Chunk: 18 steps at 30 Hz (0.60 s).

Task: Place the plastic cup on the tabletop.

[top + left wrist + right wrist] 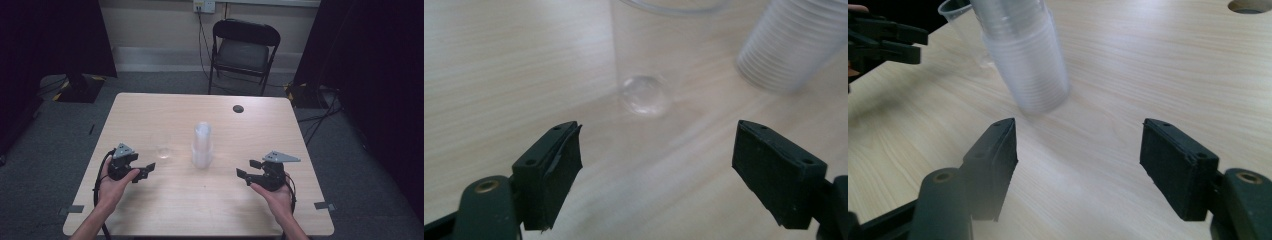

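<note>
A stack of clear plastic cups stands upright near the middle of the wooden table. A single clear cup stands just left of it. My left gripper rests on the table left of the single cup, open and empty; in the left gripper view the single cup is just ahead of its jaws and the stack is at the upper right. My right gripper is open and empty, right of the stack. In the right gripper view the stack stands ahead, with the single cup behind it.
A round cable hole sits at the table's far right. A black folding chair stands beyond the far edge. Dark curtains hang on both sides. Bare tabletop lies in front of and behind the cups.
</note>
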Available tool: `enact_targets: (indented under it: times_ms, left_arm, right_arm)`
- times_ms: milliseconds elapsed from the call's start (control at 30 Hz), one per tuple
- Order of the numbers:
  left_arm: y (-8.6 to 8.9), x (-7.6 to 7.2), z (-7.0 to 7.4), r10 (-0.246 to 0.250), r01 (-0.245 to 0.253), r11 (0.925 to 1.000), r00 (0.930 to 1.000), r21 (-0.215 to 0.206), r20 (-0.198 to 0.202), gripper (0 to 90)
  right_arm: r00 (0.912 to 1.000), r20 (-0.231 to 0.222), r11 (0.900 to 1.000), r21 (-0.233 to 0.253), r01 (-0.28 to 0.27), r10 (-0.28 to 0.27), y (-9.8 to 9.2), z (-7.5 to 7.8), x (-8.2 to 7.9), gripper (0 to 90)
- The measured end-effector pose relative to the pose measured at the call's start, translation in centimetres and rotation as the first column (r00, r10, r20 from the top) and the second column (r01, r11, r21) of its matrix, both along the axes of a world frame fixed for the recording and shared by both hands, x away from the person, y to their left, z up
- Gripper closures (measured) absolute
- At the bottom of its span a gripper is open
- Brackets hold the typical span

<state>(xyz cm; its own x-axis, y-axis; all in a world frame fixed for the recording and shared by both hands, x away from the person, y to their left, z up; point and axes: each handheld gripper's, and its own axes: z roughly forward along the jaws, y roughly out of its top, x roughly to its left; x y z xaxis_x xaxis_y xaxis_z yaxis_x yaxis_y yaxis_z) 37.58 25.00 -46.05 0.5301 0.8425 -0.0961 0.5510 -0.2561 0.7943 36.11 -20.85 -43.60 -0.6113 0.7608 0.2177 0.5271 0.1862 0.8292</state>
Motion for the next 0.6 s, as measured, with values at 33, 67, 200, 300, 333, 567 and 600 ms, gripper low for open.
enact_targets:
  times_ms: [33, 67, 200, 300, 333, 567, 600]
  left_arm:
    - [-0.1, -0.3, 0.1, -0.010, 0.010, 0.9999, 0.9999, 0.007, 0.004, 19.5]
    - [-0.3, -0.6, 0.3, -0.017, 0.017, 0.9997, 0.9998, 0.017, 0.007, 19.5]
    - [-0.7, -2.1, 0.7, -0.047, 0.047, 0.9989, 0.9989, 0.001, 0.001, 19.5]
    - [-0.7, -3.0, 0.4, -0.061, 0.061, 0.9981, 0.9978, -0.012, -0.025, 19.5]
    - [-0.7, -3.4, 0.1, -0.048, 0.047, 0.9987, 0.9985, -0.018, -0.027, 19.5]
    - [-0.9, -6.1, -0.2, -0.057, 0.057, 0.9984, 0.9974, -0.001, -0.044, 19.2]
    - [-0.9, -6.5, -0.3, -0.058, 0.058, 0.9983, 0.9977, -0.010, -0.036, 19.1]
  right_arm:
    - [1.0000, -0.003, 1.000, 0.002, 0.003, -0.003, -0.3, -0.2, -0.1, 31.1]
    - [0.9999, -0.008, 1.000, -0.002, 0.008, -0.008, -0.5, -0.3, -0.2, 30.8]
    - [0.9995, -0.020, 1.000, -0.004, 0.023, -0.023, -1.4, -0.5, -0.6, 28.4]
    - [0.9993, -0.021, 1.000, -0.008, 0.030, -0.030, -1.9, -0.6, -0.8, 28.2]
    - [0.9991, -0.025, 0.999, -0.012, 0.033, -0.034, -2.1, -0.6, -0.9, 27.6]
    - [0.9953, -0.061, 0.997, -0.012, 0.075, -0.075, -3.2, -1.7, -1.4, 26.7]
    - [0.9951, -0.057, 0.997, -0.012, 0.080, -0.081, -3.3, -1.7, -1.5, 26.7]
